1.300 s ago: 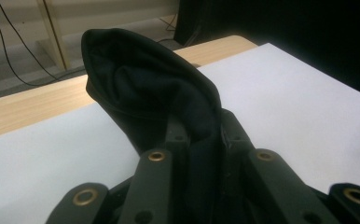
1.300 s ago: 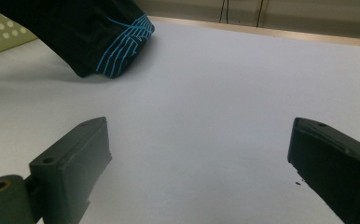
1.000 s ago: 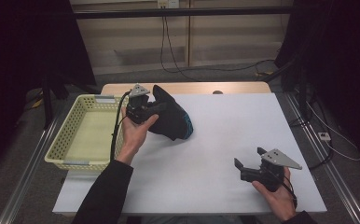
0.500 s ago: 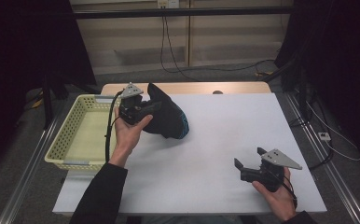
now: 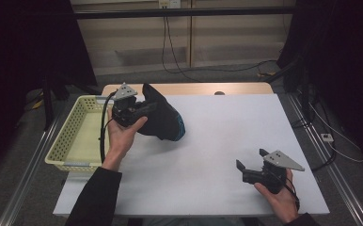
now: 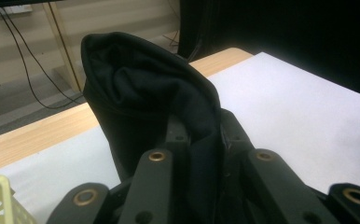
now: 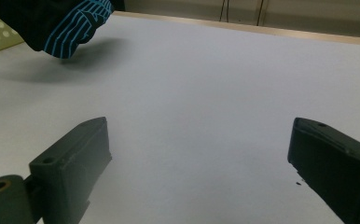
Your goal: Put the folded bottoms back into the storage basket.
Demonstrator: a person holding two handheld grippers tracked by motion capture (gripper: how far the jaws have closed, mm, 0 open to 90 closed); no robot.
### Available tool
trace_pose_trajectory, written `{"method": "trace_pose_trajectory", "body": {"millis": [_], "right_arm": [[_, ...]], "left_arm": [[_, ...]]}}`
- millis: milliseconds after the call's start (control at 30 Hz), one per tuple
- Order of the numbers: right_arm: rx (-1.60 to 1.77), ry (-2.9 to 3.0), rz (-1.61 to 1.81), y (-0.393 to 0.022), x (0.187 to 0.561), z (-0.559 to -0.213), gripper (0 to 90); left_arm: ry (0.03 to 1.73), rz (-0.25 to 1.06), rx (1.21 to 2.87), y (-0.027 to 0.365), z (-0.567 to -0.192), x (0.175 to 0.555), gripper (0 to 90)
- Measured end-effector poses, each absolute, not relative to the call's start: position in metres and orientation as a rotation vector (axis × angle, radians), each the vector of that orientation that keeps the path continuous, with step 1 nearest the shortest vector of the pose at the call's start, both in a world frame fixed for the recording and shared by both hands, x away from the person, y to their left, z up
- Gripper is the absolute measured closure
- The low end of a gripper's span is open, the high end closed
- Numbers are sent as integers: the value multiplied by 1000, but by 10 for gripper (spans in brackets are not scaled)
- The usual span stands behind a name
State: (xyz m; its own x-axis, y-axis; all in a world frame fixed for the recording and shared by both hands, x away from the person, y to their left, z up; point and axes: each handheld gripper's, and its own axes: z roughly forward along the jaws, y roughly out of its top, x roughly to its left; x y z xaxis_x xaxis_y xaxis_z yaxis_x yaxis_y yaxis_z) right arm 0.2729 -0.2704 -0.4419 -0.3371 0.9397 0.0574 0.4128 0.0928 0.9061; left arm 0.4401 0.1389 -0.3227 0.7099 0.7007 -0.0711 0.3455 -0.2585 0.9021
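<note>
Left gripper [image 5: 139, 113] clamped on black sock [image 5: 163, 117] near table's [image 5: 226, 141] left edge, right gripper [image 5: 251, 165] wide open, empty, near front right corner

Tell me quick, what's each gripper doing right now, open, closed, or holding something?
Left gripper: shut on the black garment, lifted beside the yellow basket.
Right gripper: open, holding nothing, low over the white table.

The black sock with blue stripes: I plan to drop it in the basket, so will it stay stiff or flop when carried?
The black fabric sock with blue-striped toe probably flops: it folds where the left claw pinches it. Its toe sags tableward, so it seems light.
</note>
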Motion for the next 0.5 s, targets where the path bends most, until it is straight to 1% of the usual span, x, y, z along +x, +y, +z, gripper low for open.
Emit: {"method": "trace_pose_trajectory", "body": {"millis": [500], "right_arm": [[1325,1818,1213,-270,272,-442,54]], "left_arm": [[799,421,1829,158,-308,433,782]]}}
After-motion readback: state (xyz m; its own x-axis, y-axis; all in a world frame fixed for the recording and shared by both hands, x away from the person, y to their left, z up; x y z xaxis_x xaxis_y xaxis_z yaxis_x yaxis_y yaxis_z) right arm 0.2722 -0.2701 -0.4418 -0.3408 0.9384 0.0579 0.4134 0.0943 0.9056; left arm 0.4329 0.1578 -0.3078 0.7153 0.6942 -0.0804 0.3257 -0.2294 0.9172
